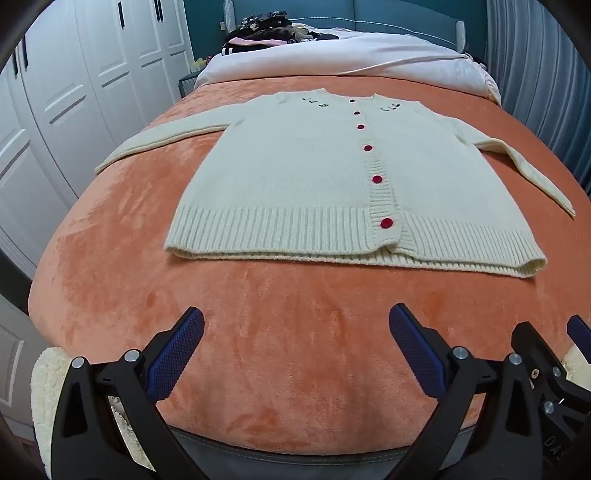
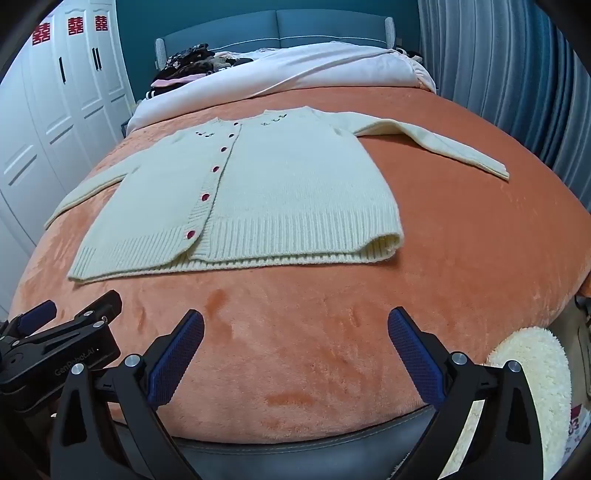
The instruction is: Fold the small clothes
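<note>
A cream knit cardigan (image 1: pixel 295 173) with red buttons lies flat and face up on the orange blanket (image 1: pixel 258 332), both sleeves spread out to the sides. It also shows in the right wrist view (image 2: pixel 280 184). My left gripper (image 1: pixel 295 325) is open and empty, above the blanket's near edge, short of the cardigan's ribbed hem. My right gripper (image 2: pixel 295 328) is open and empty too, beside the left one, also short of the hem. The left gripper's body shows at the lower left of the right wrist view (image 2: pixel 66 343).
A white duvet (image 1: pixel 369 55) is bunched at the far end of the bed, with a pile of dark clothes (image 1: pixel 266 29) by the teal headboard. White wardrobes (image 1: pixel 74 92) stand at the left, a curtain (image 2: pixel 517 74) at the right. A fluffy white rug (image 2: pixel 535 369) lies below the bed's foot.
</note>
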The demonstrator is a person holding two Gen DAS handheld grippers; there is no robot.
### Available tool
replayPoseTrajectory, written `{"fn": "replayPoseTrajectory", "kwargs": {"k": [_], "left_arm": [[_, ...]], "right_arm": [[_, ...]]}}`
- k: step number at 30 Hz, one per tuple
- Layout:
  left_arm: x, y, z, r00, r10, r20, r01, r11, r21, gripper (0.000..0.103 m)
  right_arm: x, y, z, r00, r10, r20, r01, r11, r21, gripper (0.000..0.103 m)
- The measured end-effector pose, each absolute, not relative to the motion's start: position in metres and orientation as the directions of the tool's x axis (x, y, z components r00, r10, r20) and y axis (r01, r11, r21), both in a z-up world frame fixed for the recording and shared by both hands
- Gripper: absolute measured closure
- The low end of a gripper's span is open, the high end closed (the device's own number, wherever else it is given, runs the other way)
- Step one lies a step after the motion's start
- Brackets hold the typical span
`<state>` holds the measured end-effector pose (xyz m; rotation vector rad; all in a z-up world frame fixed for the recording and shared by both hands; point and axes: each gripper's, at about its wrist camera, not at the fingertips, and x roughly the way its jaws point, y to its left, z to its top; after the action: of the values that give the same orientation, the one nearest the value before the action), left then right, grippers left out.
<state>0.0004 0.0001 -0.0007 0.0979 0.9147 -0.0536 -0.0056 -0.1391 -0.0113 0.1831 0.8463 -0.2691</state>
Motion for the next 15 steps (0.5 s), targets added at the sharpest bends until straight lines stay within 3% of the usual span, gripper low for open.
{"fn": "replayPoseTrajectory", "kwargs": {"k": [15], "left_arm": [[-0.0055, -0.0011, -0.0042, 0.604, 0.008, -0.797, 0.083, 0.994, 0.073, 0.005]], "right_arm": [[-0.0064, -0.1346, -0.0128, 0.642, -0.154, -0.751, 0.297, 0.953, 0.058, 0.005]]}}
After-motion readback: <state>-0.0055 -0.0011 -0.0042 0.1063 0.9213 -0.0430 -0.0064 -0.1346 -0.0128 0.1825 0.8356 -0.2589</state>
